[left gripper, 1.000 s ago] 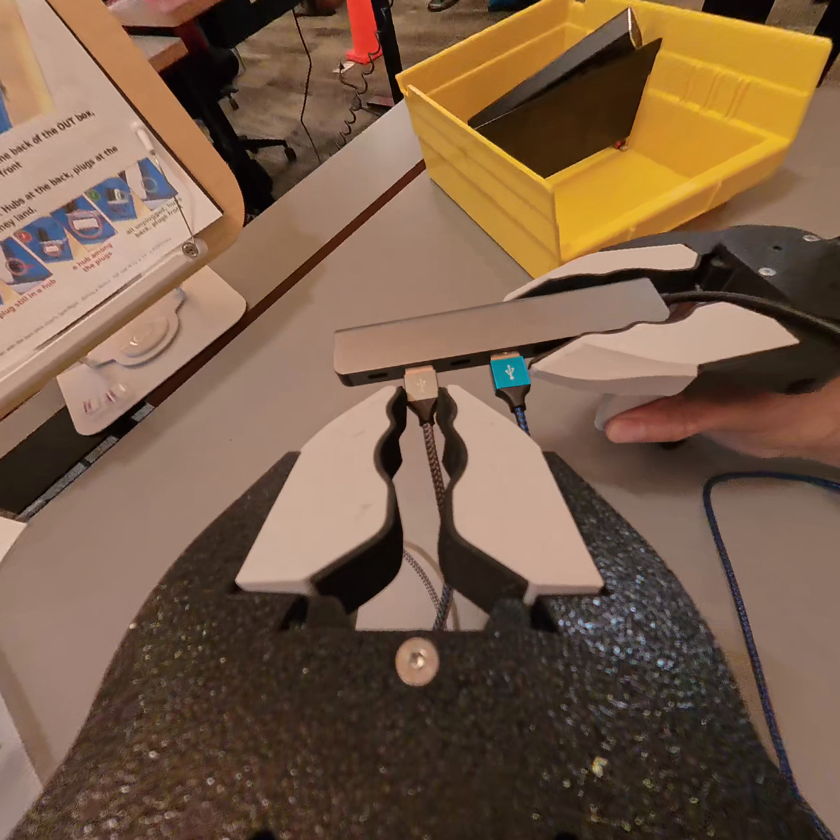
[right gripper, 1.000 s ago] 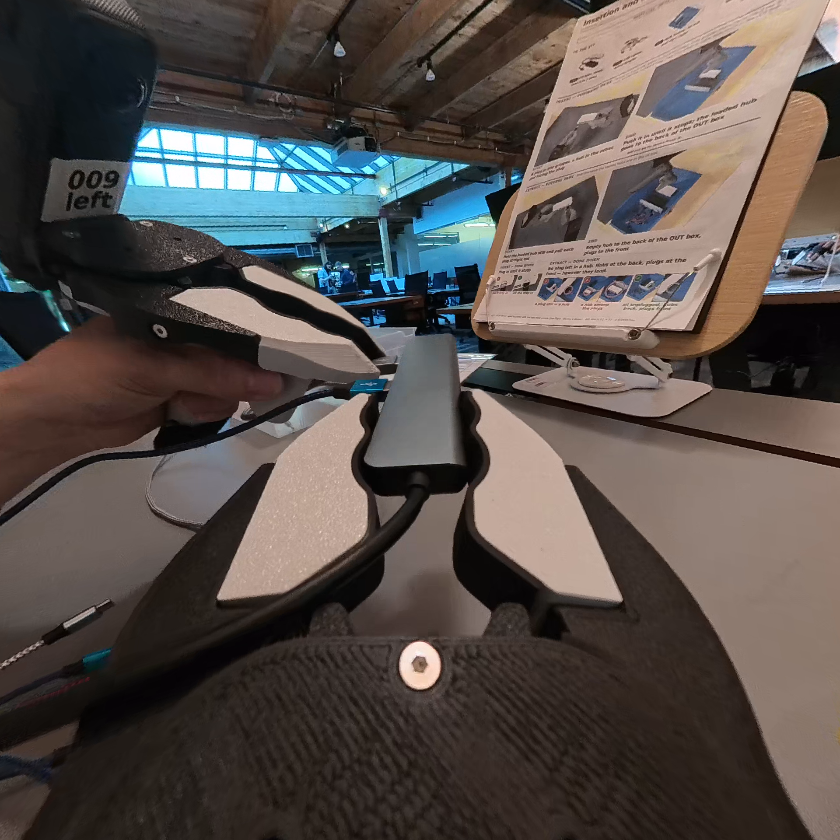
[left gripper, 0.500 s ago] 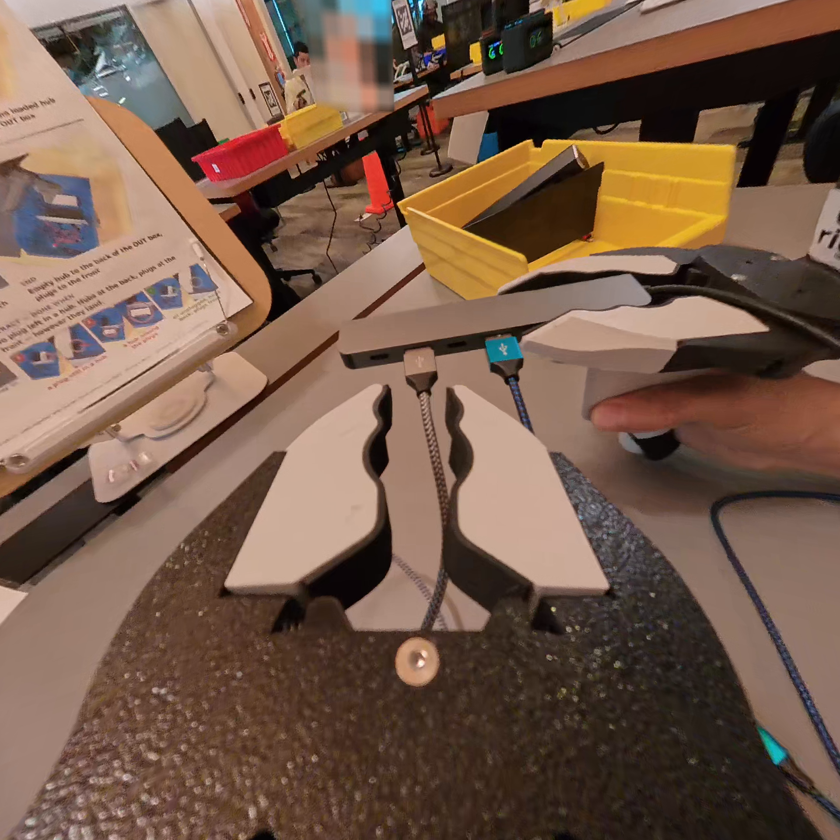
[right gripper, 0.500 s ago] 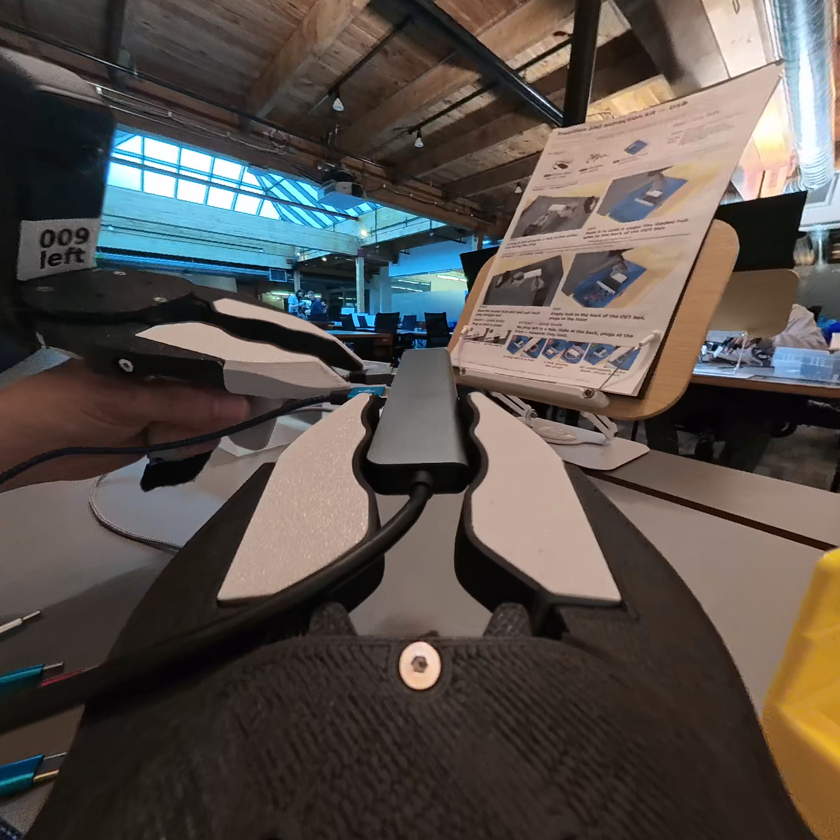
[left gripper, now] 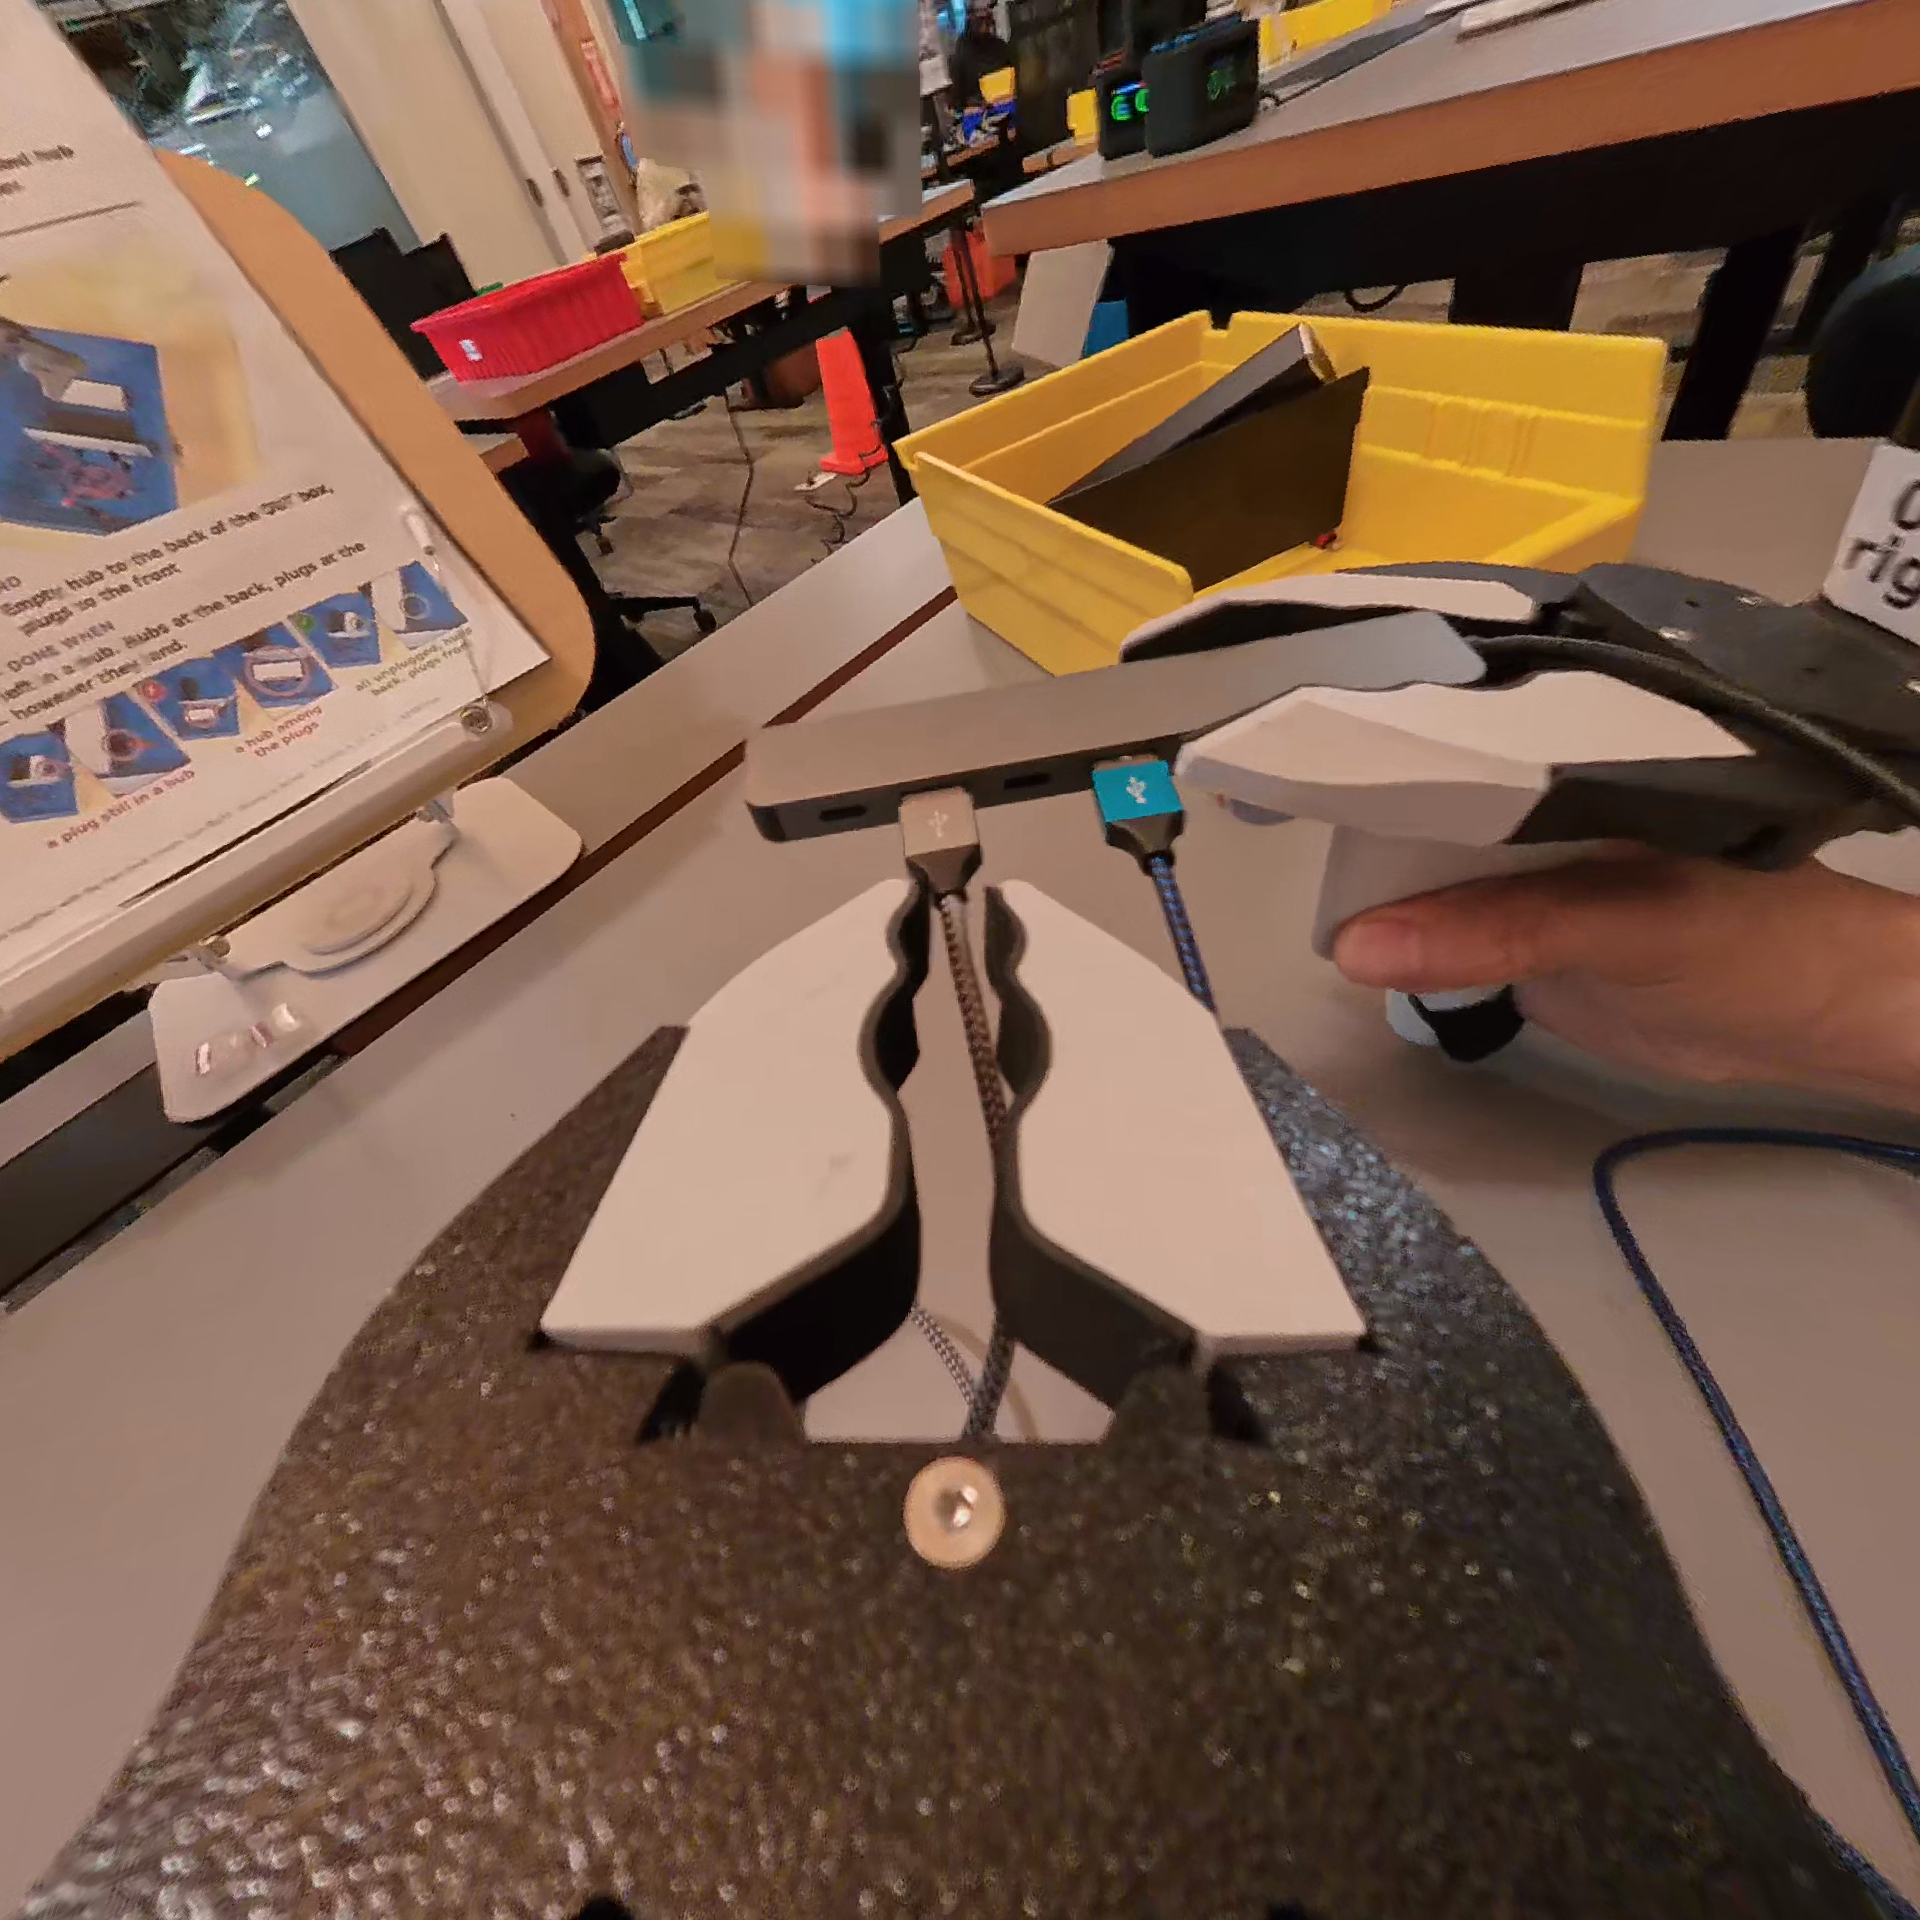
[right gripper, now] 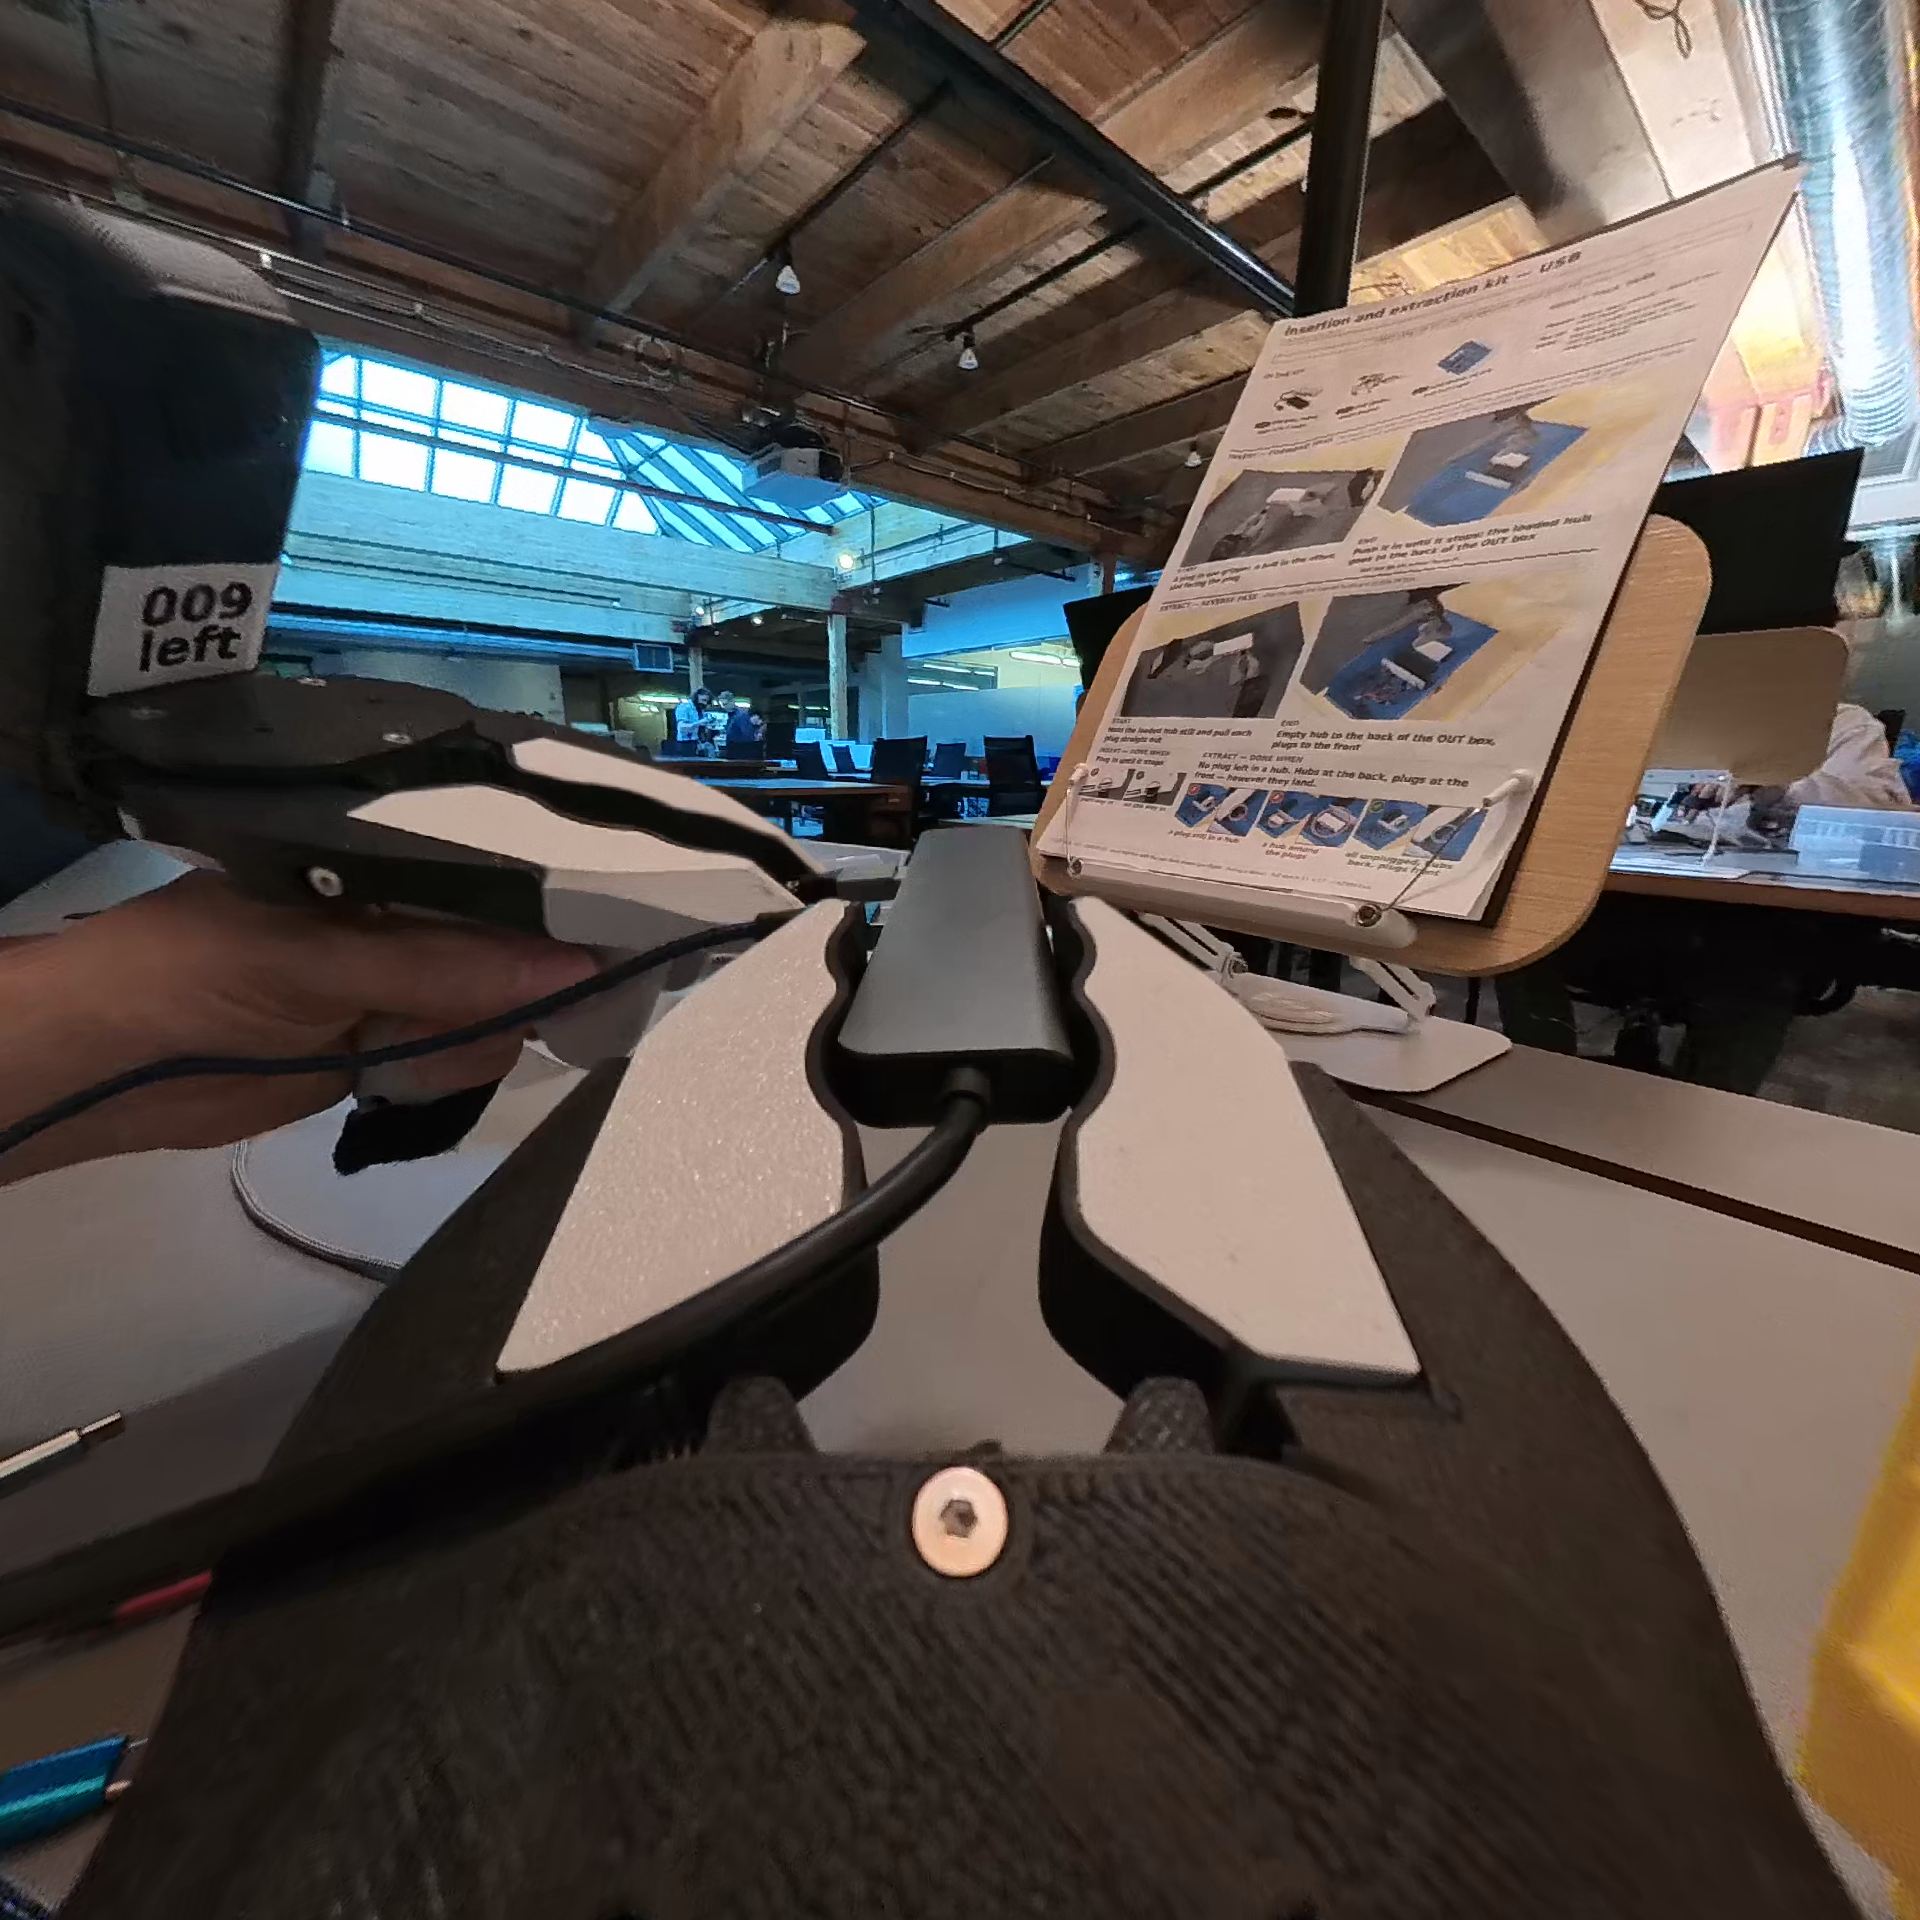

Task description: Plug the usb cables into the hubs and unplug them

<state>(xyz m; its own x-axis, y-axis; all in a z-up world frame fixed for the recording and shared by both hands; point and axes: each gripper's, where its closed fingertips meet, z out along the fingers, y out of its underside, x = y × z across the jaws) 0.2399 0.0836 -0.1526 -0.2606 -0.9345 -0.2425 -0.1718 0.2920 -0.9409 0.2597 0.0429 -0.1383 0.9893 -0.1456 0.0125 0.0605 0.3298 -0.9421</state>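
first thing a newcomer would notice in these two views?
The grey hub held level in mid-air, clamped at one end by the right gripper, with a silver plug and a blue plug seated in its near side. Just below, the left gripper stands open, its fingers either side of the silver plug's braided cable. Behind the hub, a yellow bin sits on the table.

Yellow bin (left gripper: 1049, 582) (dark board inside), instruction sheet (right gripper: 1382, 644) on wooden stand (right gripper: 1621, 748), grey table (left gripper: 436, 1164)
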